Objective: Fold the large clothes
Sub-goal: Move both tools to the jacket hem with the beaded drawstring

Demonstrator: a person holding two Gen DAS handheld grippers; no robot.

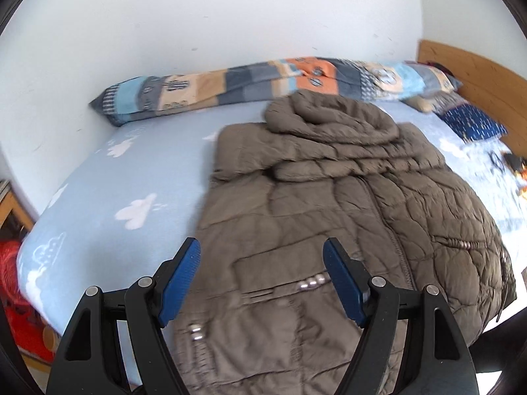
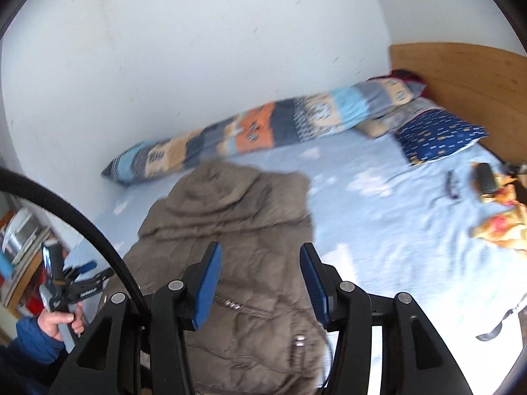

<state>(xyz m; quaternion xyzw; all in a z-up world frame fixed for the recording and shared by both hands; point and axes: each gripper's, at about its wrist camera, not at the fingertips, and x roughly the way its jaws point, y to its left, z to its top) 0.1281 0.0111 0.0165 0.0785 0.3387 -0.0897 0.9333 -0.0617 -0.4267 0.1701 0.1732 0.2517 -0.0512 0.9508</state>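
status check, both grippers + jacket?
Left gripper open, empty. Right gripper open, empty. Brown puffer jacket flat on bed, sleeves folded in. Nothing blocking.

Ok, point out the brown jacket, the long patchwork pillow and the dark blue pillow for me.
brown jacket [image 1: 329,204]: left wrist view, on its quilted chest panel.
long patchwork pillow [image 1: 250,79]: left wrist view, on its middle section.
dark blue pillow [image 2: 438,136]: right wrist view, on its top face.
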